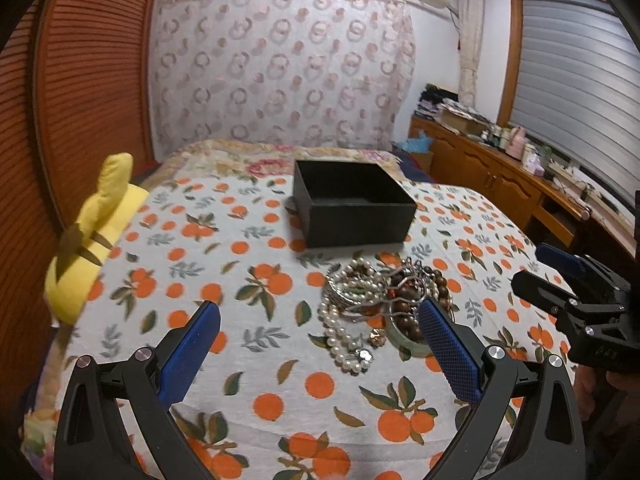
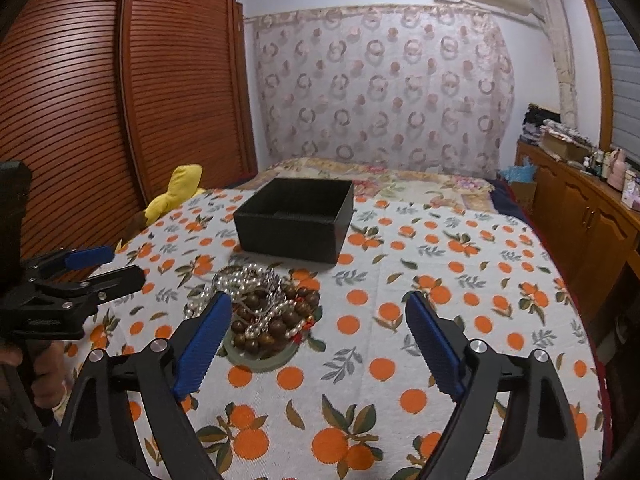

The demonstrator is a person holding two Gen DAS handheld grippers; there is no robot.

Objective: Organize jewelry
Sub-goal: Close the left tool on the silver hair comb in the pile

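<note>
The jewelry pile of pearls and brown beads lies low in the frame's centre on your orange-print cloth. Your left gripper and right gripper both stand apart, holding nothing. Beyond sits the open black box; upper left, a louvred wardrobe; behind, a patterned curtain.

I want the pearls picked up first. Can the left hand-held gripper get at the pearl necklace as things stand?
Probably yes. The left hand-held gripper is open, and the pearl necklace lies uncovered just ahead of it on the bedspread. The pearls do tangle with the brown beads, which may come along.
</note>
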